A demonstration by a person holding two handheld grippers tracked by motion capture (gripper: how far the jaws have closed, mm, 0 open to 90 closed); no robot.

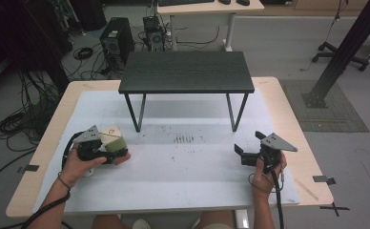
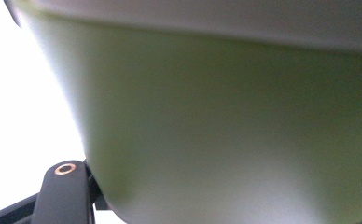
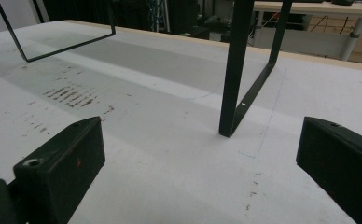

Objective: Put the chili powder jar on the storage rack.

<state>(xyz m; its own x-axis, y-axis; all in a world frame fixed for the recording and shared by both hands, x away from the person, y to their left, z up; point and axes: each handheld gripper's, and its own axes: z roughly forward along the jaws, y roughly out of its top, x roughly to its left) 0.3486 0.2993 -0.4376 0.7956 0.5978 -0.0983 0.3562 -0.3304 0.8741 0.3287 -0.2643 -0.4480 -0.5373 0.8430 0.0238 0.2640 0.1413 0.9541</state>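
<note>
Two grippers are in hand at the near edge of the worktop (image 1: 183, 167). Left gripper (image 1: 118, 152) has its jaws drawn narrow and clamped on a green cup with a pale cream lid or rim (image 1: 114, 139); the cup sits tilted at the jaws, over the left part of the white worktop surface. In the left gripper view the cup's (image 2: 226, 126) green wall presses close against the lens, with one black jaw at the lower left corner beside it. Right gripper (image 1: 242, 153) rests well apart on the right side, its jaws standing wide with nothing between them; in the right gripper view (image 3: 198, 163) bare worktop (image 3: 170, 154) shows between the two black jaws. Beyond both, a small black table (image 1: 186, 71) stands on thin metal legs at the middle of the worktop, and one leg frame (image 3: 237, 70) rises just ahead of the right gripper. Dark scuff marks (image 1: 183, 139) lie between the table's legs.
</note>
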